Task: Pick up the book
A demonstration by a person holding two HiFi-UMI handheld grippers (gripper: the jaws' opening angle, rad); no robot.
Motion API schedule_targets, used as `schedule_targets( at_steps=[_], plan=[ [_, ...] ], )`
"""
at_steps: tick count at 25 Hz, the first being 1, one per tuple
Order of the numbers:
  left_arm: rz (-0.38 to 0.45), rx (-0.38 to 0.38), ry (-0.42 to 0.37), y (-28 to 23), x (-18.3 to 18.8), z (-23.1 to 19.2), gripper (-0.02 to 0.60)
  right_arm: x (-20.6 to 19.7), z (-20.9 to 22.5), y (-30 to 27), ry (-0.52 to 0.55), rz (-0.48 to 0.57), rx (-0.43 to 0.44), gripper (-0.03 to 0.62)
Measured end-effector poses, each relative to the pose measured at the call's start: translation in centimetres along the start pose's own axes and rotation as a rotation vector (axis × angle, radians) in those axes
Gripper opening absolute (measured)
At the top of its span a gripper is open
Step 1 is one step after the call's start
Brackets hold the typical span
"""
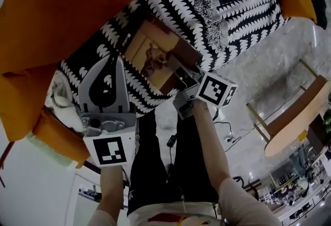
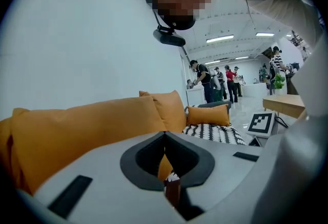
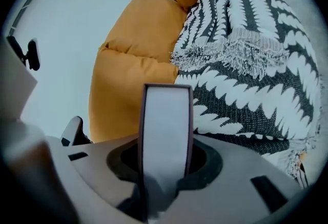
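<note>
The book, with brown covers and a tan picture on its front, hangs just above the black-and-white blanket on the orange sofa. My right gripper is shut on its near edge. In the right gripper view the book stands upright between the jaws, its white page edge facing the camera. My left gripper hovers to the left of the book, apart from it, with its jaws shut and nothing in them. In the left gripper view the left gripper points along the sofa cushions.
A white cloth lies at the sofa's arm under the left gripper. A wooden table stands on the pale floor to the right, with a cable beside my legs. Several people stand far off.
</note>
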State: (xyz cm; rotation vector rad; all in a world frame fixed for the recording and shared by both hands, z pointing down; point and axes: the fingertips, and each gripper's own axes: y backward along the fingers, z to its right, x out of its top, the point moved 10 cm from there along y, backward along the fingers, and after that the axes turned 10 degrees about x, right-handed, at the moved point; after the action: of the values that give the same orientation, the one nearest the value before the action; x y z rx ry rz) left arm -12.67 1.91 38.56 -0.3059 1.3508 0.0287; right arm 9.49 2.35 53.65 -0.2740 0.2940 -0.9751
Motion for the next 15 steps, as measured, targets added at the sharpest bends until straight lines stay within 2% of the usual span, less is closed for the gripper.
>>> schedule_targets(
  at_steps=[4,8,12,15],
  plan=[
    [0.014,0.01,0.009,0.0,2.3,-0.1,0.008,0.3,-2.0,1.8,0.041,-0.038,-0.052,0.152],
    [0.026,0.011,0.015,0.5,6.4,-0.8,0.008,0.3,-5.7,4.5,0.049,-0.056,-0.094,0.15],
    [0.131,0.032,0.023,0.3,9.7,-2.1,0.008,3.2,-10.6,5.8,0.194,0.004,-0.051,0.15],
    [0.131,0.04,0.034,3.0,13.6,-3.1,0.008,3.3,-16.0,8.5,0.256,0.035,-0.051,0.149]
  ],
)
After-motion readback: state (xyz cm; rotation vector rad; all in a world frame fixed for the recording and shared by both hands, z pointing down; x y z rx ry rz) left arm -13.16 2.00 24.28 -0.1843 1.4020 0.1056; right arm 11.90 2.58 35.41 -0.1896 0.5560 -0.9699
